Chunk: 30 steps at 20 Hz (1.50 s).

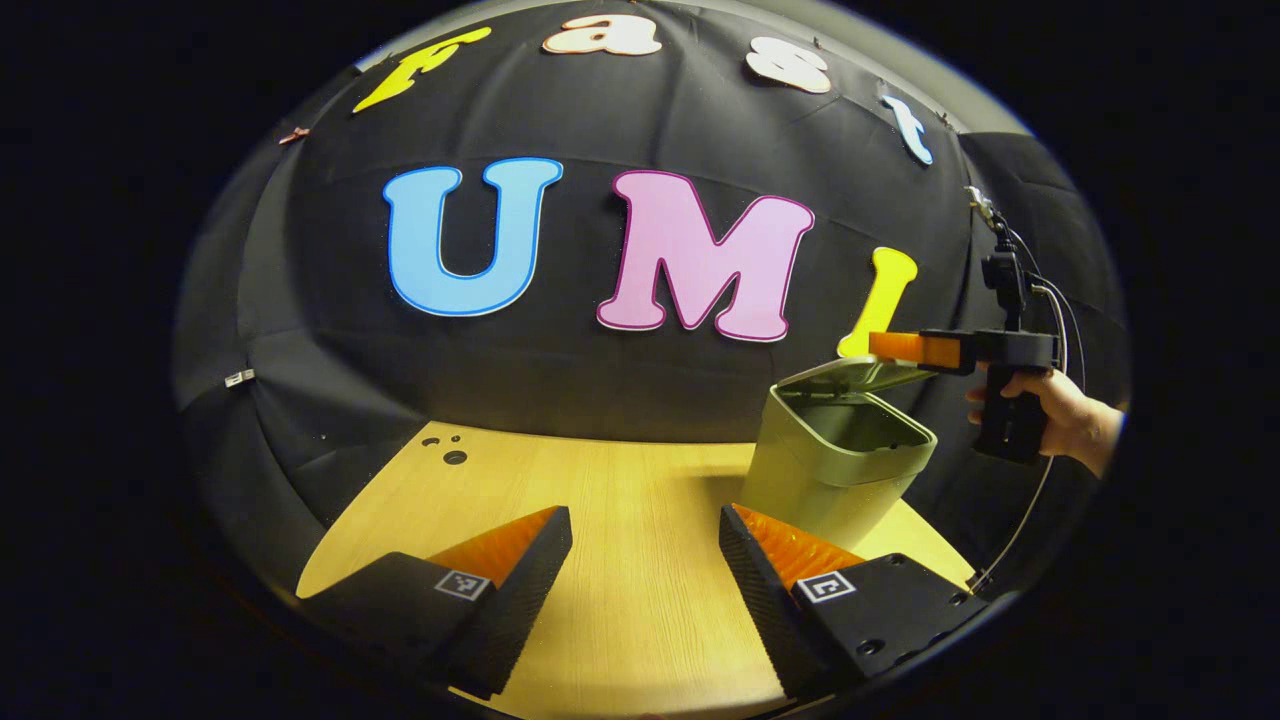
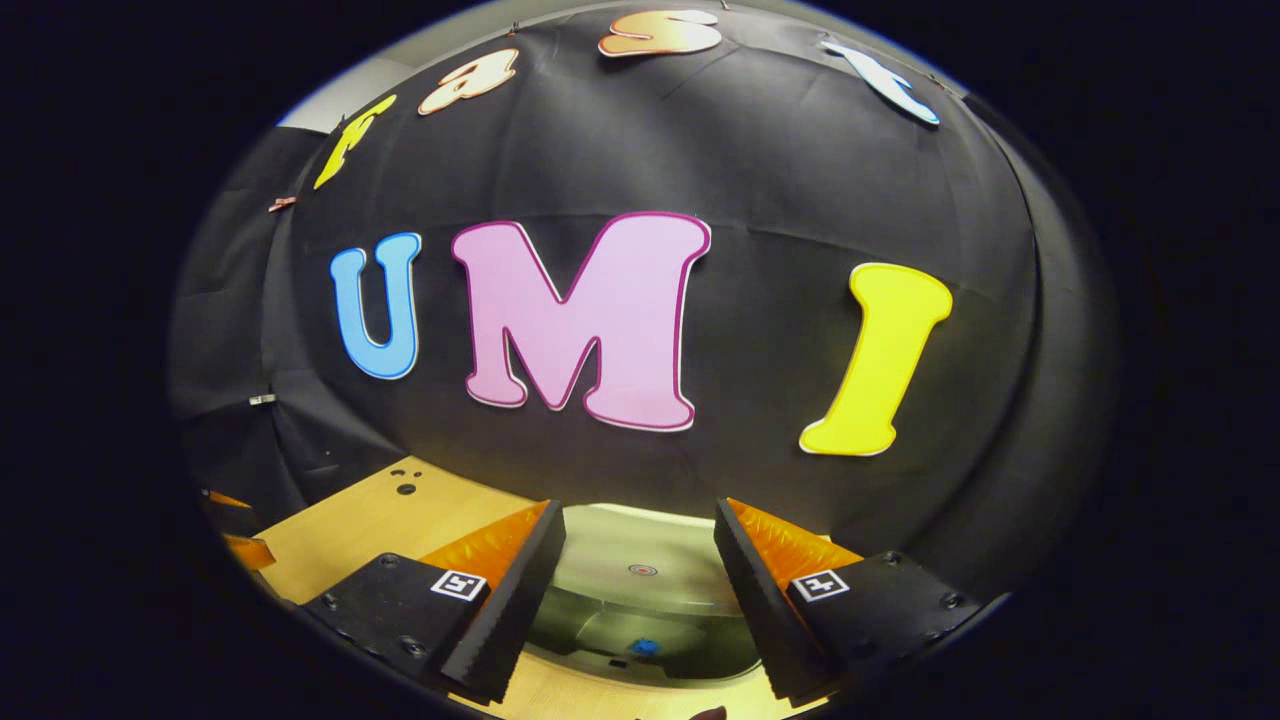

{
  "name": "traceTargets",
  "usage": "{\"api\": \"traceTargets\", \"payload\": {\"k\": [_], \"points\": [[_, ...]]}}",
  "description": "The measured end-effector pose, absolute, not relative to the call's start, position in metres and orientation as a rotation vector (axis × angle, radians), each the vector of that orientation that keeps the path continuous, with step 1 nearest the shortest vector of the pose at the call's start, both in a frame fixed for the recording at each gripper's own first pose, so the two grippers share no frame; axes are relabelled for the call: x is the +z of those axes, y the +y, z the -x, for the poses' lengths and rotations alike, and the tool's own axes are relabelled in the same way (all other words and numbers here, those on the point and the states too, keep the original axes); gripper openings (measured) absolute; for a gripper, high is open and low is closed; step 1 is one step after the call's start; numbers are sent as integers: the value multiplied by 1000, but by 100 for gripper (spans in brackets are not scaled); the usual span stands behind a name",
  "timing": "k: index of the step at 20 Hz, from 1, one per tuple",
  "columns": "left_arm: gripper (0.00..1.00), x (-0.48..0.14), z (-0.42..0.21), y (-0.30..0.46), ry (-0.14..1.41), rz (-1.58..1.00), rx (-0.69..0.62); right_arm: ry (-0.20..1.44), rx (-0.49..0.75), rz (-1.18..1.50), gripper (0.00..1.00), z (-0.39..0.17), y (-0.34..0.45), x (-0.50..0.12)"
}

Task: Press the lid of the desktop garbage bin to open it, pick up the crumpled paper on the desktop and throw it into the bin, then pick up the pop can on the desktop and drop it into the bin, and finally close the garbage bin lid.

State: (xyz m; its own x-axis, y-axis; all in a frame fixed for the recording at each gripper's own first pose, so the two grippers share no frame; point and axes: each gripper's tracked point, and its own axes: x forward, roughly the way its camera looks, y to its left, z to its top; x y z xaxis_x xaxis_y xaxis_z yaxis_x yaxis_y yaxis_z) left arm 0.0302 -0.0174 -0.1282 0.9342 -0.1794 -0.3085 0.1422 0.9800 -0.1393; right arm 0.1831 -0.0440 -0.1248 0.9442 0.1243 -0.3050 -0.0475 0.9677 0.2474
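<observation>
The bin (image 1: 835, 470) is a pale olive-green plastic tub with rounded corners, standing upright on the wooden bench (image 1: 620, 520) toward its right side, close to the black cloth wall. Its long axis runs vertically, mouth facing up, and the body tapers a little toward the base. The lid (image 1: 868, 374) is raised and hinged at the far rim, tilted back so its underside faces forward over the open mouth; the inside looks dark in the left gripper view.

The left gripper (image 1: 645, 560) hovers low over the bench, short of the bin, with its jaws spread wide and only bare wood between them.

The right gripper (image 1: 905, 346), held by a hand (image 1: 1075, 420), sits level at the top edge of the raised lid, its tips at or just over the lid's front edge; whether they touch cannot be told. In the right gripper view the right gripper (image 2: 640, 570) looks down past its own spread jaws onto the lid (image 2: 640, 560), with the open mouth of the bin (image 2: 650, 640) below and a small blue spot inside it. Nothing is pinched between those jaws
</observation>
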Motion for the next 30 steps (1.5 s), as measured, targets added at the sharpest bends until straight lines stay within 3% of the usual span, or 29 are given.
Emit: {"api": "traceTargets", "payload": {"k": [16,30], "points": [[95,-131,-20,-17,335,107,-165,463,110,-236,95,-135,-17,-192],[95,-133,-19,-17,337,122,-166,428,86,-335,95,-134,-22,-198]]}}
